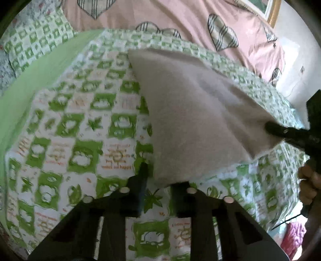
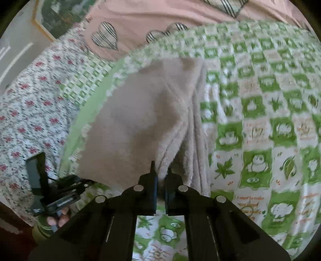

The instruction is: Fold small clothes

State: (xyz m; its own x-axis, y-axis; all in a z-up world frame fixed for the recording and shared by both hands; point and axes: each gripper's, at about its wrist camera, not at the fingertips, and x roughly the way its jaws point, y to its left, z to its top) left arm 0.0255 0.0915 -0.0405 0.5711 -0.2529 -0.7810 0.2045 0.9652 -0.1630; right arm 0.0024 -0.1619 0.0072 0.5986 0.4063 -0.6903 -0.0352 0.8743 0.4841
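Left wrist view, left to right: green-and-white patterned quilt (image 1: pixel 80 124) covers the bed, plain green strip along its far left edge. Left gripper (image 1: pixel 160 176) low in the middle, clenched on the near corner of a beige fluffy cloth (image 1: pixel 190 112); the cloth edge sits between the fingers, blurred. The cloth stretches from that corner up and rightwards, lifted off the quilt. At the right edge the right gripper (image 1: pixel 269 126) pinches the cloth's other near corner, with the holder's hand (image 1: pixel 309 180) below it. Pink sheet (image 1: pixel 180 14) with striped hearts lies at the far side, a gold picture frame (image 1: pixel 272 14) far right.

Right wrist view, left to right: floral bedding (image 2: pixel 30 104) on the left. Left gripper (image 2: pixel 86 183) low left, with the fingers of a hand (image 2: pixel 60 219) under it, touching the cloth's near left corner. Cloth (image 2: pixel 130 124) hangs in the middle, flat panel on the left, bunched folds running down on the right. Right gripper (image 2: pixel 161 172) clamped tight on the gathered near edge of those folds. Quilt (image 2: pixel 260 120) fills the right side. Pink sheet (image 2: pixel 140 18) far behind.
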